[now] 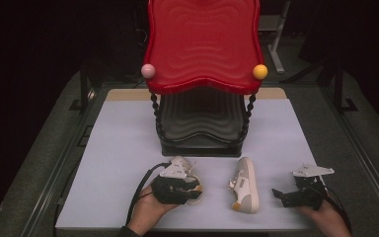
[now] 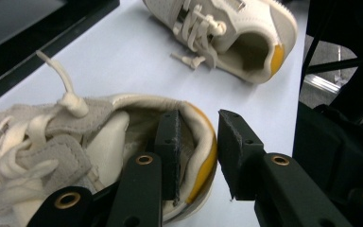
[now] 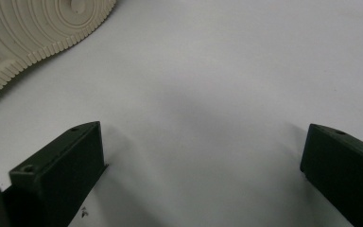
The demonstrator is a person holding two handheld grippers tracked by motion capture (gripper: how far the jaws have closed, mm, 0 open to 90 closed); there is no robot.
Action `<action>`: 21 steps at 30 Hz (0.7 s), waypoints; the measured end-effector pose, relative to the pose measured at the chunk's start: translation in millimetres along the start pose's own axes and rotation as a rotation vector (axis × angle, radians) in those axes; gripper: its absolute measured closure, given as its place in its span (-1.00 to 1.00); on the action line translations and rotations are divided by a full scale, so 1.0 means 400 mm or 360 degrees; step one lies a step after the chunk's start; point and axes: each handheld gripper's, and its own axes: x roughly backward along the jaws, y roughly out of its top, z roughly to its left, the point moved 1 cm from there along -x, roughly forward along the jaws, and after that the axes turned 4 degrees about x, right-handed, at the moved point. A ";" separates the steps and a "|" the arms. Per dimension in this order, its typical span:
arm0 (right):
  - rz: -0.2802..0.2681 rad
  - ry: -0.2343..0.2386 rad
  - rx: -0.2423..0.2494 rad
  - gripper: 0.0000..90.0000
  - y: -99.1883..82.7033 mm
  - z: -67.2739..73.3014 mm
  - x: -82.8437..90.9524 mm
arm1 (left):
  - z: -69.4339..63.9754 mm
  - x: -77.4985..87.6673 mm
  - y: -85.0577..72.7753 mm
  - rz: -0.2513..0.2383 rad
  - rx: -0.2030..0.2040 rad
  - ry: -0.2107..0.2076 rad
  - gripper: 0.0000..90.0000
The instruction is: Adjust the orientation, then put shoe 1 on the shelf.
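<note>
Though unclamped, shoe heel (image 2: 203, 156) astride hand-held gripper (image 2: 199, 142)

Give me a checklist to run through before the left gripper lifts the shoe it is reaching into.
1. Left gripper straddles the heel wall of the near shoe, one jaw inside, one outside: ok.
2. Pads pressing the heel: not ok, a gap shows at the outer jaw.
3. Laces clear of the jaws: ok.
4. Second shoe apart from it, on its side: ok.
5. Right gripper open over bare table: ok.
6. Grip firm enough to lift: cannot tell.
</note>
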 end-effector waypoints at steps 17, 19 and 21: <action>0.0001 0.0000 -0.0001 -1.00 0.000 0.000 0.000 | -0.016 0.005 0.021 0.0021 -0.0061 -0.0019 0.69; 0.0001 0.0000 -0.0002 -1.00 0.000 0.000 0.000 | -0.021 0.008 0.027 0.0016 -0.0072 -0.0024 0.69; 0.0001 0.0000 -0.0001 -1.00 0.000 0.000 0.000 | -0.026 0.012 0.034 0.0010 -0.0085 -0.0030 0.69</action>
